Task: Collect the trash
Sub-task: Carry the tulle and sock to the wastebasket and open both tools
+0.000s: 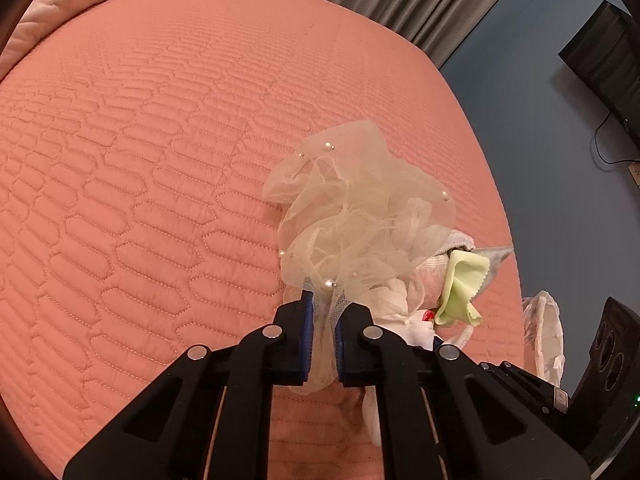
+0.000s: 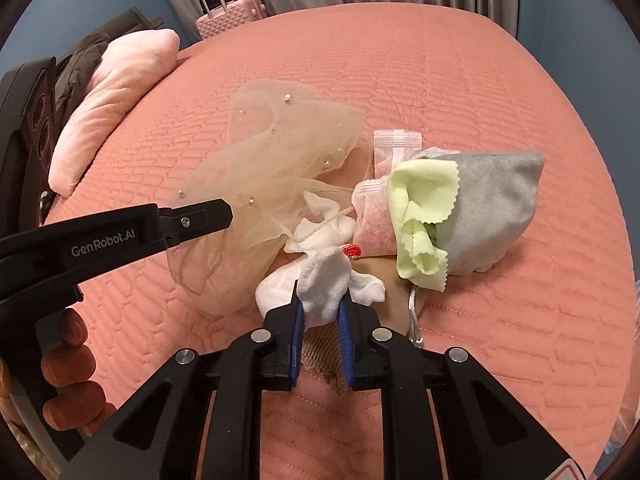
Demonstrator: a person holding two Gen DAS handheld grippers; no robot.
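Note:
A small heap of trash lies on the salmon quilted bed [image 1: 160, 160]. My left gripper [image 1: 324, 304] is shut on the lower edge of a cream tulle piece with pearls [image 1: 352, 208]; from the right wrist view, that gripper [image 2: 224, 212] reaches in from the left over the tulle [image 2: 280, 152]. My right gripper [image 2: 320, 304] is shut on a crumpled white cloth [image 2: 328, 276]. Just behind it lie a light green cloth [image 2: 420, 216], a grey cloth [image 2: 492, 208], a pink mesh sachet [image 2: 374, 224] and a clear packet [image 2: 396, 140].
A pink pillow [image 2: 112, 100] rests at the bed's left end, with a pink suitcase [image 2: 232, 12] and grey curtains beyond. A clear plastic bag [image 1: 544, 332] hangs off the bed's right edge beside a black speaker [image 1: 612, 344]. The person's hand [image 2: 68, 360] holds the left gripper's handle.

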